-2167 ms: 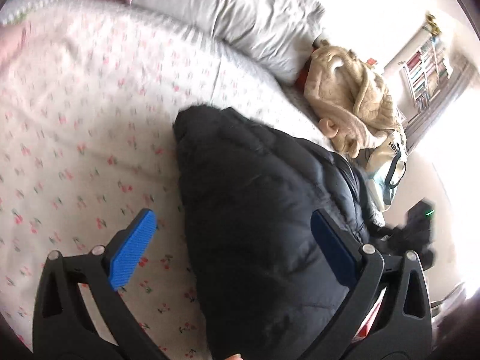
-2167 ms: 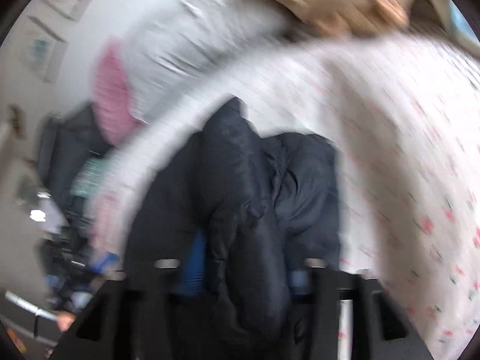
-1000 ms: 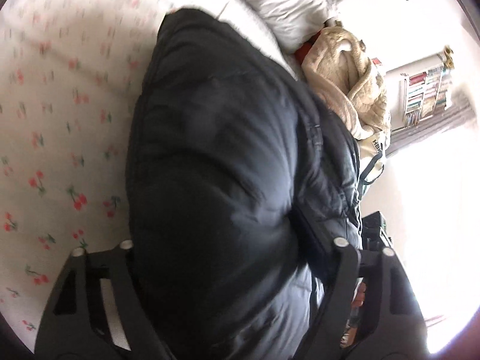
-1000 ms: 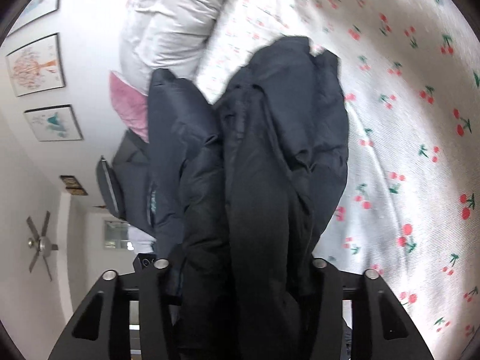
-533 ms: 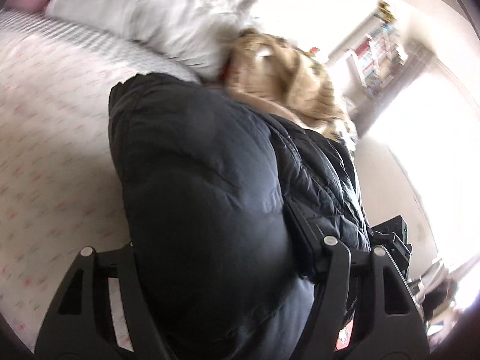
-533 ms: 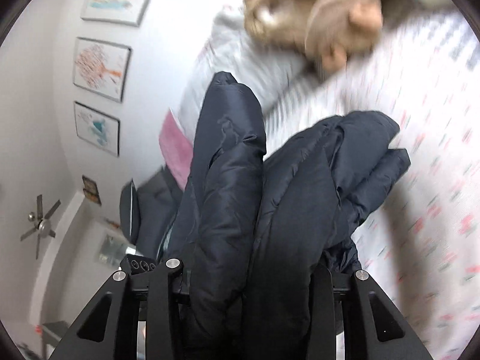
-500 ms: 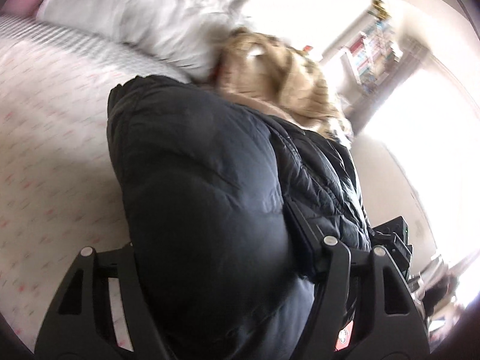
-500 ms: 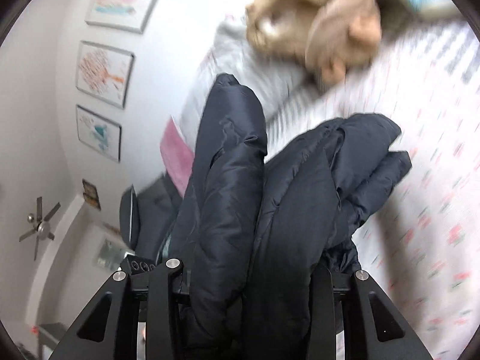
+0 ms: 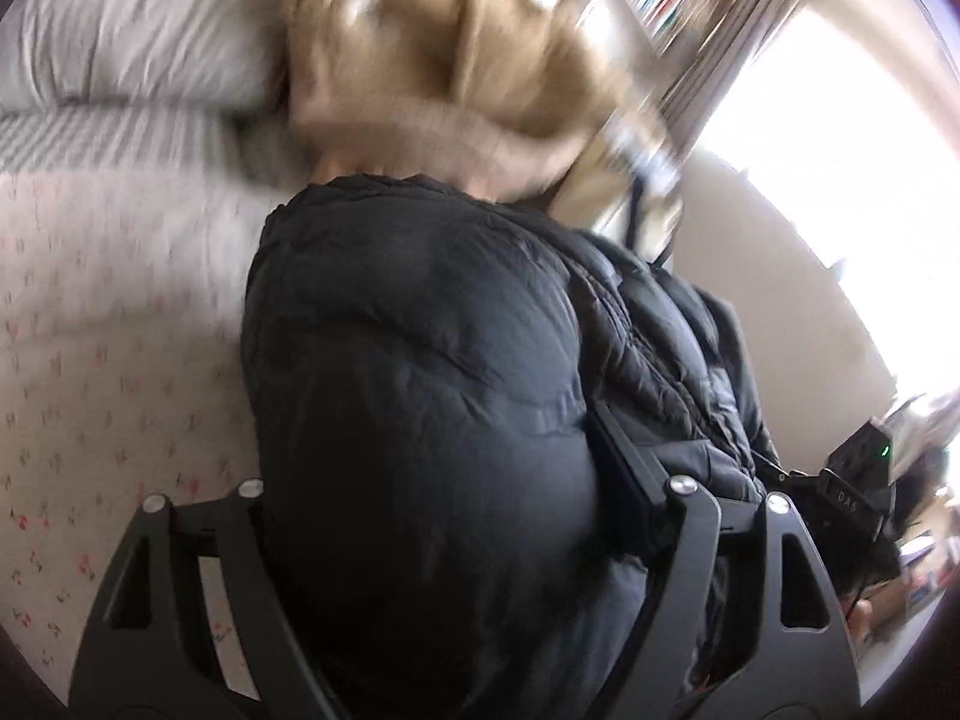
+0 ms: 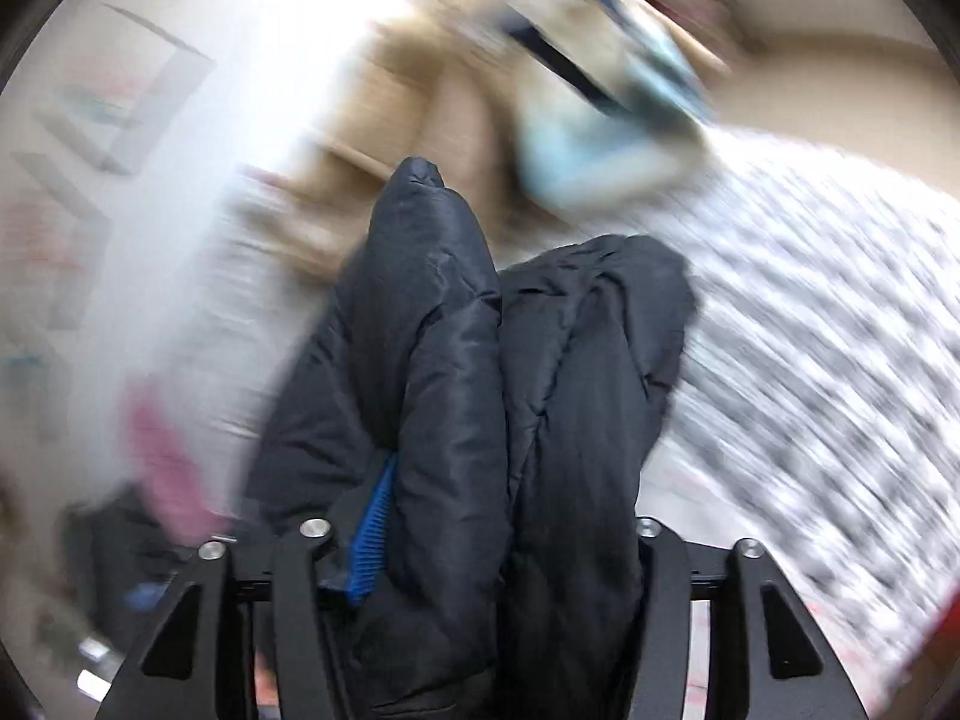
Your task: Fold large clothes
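Both the left gripper (image 9: 432,516) and right gripper (image 10: 480,546) clamp the bulky black jacket (image 9: 420,390) (jaws just widened).

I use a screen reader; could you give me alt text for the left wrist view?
A bulky black puffer jacket fills the space between the left gripper's two black fingers, bunched over a bed with a cherry-print cover. Behind it, blurred, lie a grey pillow and a tan fleece.

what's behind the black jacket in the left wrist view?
Behind the black jacket: a blurred tan plush heap with a grey pillow beside it, on the cherry-print bedsheet. The jacket covers the heap's lower edge.
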A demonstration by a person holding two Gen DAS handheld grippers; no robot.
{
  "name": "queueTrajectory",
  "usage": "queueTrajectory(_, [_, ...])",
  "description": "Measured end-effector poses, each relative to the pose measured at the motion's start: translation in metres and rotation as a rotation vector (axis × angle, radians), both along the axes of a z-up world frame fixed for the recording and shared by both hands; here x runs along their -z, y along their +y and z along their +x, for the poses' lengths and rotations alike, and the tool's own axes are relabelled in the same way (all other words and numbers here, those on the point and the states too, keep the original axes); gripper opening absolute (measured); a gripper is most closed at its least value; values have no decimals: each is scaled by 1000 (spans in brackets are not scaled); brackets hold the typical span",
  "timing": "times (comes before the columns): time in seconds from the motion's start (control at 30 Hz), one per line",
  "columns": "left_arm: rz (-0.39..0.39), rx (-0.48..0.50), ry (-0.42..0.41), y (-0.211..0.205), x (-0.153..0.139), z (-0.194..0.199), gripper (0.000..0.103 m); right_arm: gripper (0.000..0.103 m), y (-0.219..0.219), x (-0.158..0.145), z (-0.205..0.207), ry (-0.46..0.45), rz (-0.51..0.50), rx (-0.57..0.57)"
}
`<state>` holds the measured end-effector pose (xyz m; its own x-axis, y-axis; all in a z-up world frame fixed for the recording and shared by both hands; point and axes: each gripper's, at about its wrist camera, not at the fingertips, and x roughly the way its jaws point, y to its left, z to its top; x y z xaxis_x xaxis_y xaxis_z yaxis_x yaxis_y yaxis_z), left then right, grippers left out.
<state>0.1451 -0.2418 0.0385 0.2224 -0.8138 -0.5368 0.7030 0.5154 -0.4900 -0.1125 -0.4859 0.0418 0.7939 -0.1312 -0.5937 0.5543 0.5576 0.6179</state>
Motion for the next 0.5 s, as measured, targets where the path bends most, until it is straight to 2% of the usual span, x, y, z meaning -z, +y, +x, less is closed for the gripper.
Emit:
queueTrajectory(0.07, [59,-18,-11,-8,11,-2,89,61,-13,26,0,58,95,13])
queueTrajectory(0.1, [60,-27,-30,-7,11,-5,89,61,-13,26,0,61,94,18])
queueTrajectory(0.23, [102,-45,-47,1,5,-11,90,63,5,9,2,101,-13,15])
queueTrajectory(0.4, [155,-57,-47,10,3,-12,91,67,8,5,-1,122,-30,33])
queueTrajectory(0.5, [179,-74,-71,13,0,-15,91,68,11,-3,5,127,-74,49])
